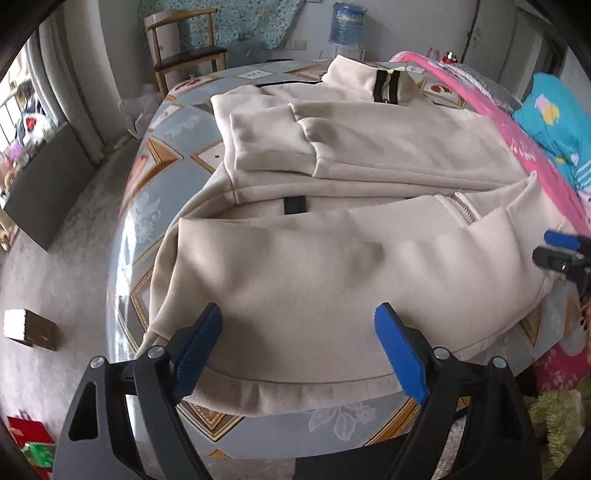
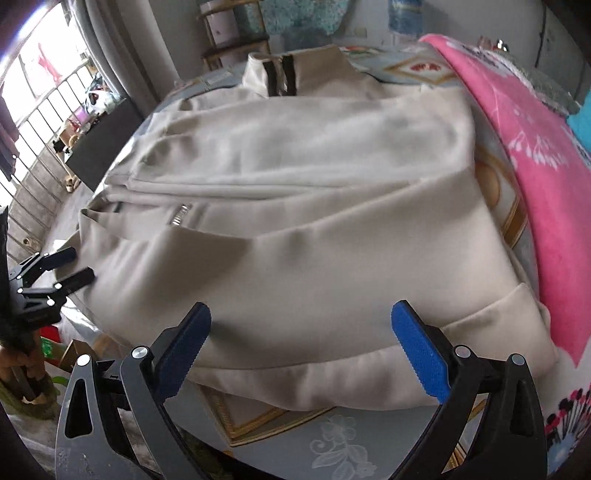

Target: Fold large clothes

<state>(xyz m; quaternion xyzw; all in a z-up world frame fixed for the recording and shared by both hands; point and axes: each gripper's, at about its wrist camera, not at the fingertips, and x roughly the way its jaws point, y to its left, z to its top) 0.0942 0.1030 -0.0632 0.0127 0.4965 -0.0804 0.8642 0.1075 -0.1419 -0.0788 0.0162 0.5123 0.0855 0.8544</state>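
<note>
A large cream zip jacket (image 1: 332, 229) lies spread on the patterned table (image 1: 155, 155), collar with black stripes at the far end, both sleeves folded in over the body. It also shows in the right wrist view (image 2: 314, 221). My left gripper (image 1: 299, 350) is open, empty, just above the near hem on the left side. My right gripper (image 2: 301, 350) is open, empty, over the near hem on the right side. Each gripper shows in the other's view: the right gripper (image 1: 554, 249) at the right edge, the left gripper (image 2: 68, 266) at the left edge, both open.
A pink blanket (image 2: 535, 166) and a turquoise cloth (image 1: 557, 122) lie along the table's right side. A wooden chair (image 1: 184, 48) and a water bottle (image 1: 347, 22) stand beyond the far end. A box (image 1: 29, 328) sits on the floor at left.
</note>
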